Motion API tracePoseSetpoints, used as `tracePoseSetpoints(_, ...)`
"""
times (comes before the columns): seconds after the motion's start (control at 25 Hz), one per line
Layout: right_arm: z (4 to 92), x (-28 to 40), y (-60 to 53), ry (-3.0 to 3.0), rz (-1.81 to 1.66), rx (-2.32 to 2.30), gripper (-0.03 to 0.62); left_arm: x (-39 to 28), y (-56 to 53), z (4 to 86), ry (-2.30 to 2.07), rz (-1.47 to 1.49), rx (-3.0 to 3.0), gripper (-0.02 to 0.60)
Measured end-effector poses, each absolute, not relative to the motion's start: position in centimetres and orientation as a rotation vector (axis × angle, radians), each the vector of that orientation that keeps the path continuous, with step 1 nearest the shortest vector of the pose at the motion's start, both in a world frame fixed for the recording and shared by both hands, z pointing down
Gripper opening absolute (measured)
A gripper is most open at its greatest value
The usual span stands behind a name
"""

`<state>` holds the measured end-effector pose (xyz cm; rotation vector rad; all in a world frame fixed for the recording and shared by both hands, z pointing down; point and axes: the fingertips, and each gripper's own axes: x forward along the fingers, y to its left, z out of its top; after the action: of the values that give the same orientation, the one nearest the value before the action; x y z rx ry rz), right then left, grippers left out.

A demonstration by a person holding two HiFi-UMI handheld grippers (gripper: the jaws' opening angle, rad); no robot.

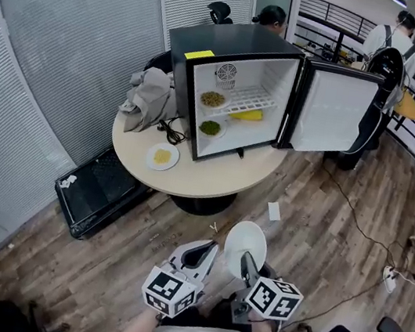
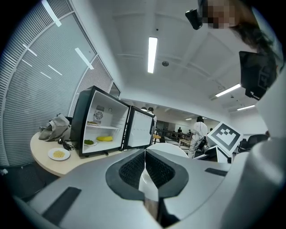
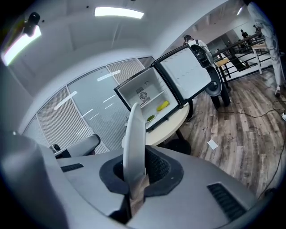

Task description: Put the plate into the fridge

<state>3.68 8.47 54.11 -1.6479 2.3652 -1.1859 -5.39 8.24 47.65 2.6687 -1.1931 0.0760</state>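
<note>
Distance is the first trouble: the white plate [image 1: 246,244] is far from the fridge [image 1: 239,99], which stands open on the round tabletop [image 1: 212,182] across the room. The right tongs [image 1: 247,265] are clamped on the lower rim of the plate and hold it up on its edge, close to the person's body. The left tongs [image 1: 205,253] are closed with nothing between them, and their tips are just beside the plate.

I think the grip is the weak point. Only one pair of tongs pinches a thin, smooth rim, so the plate may swing or slip out during the walk. A cable [image 1: 357,219] lies across the wooden floor near the way and could catch a foot.

At the fridge there is not much free place. The wire shelf [image 1: 247,97] carries a dish of food [image 1: 212,99], and below are a dish with green food [image 1: 210,127] and a yellow thing [image 1: 250,115]. An upright plate must be turned flat first, or it could knock them or hit the frame.
</note>
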Motion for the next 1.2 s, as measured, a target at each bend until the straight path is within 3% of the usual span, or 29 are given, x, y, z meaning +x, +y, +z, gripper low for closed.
tracePoseSetpoints(1.2,53.7,13.1,-7.0,2.455,-1.289,-1.402,0.020,3.5,-5.3,47.5,-1.426,0.124,2.537,0.014)
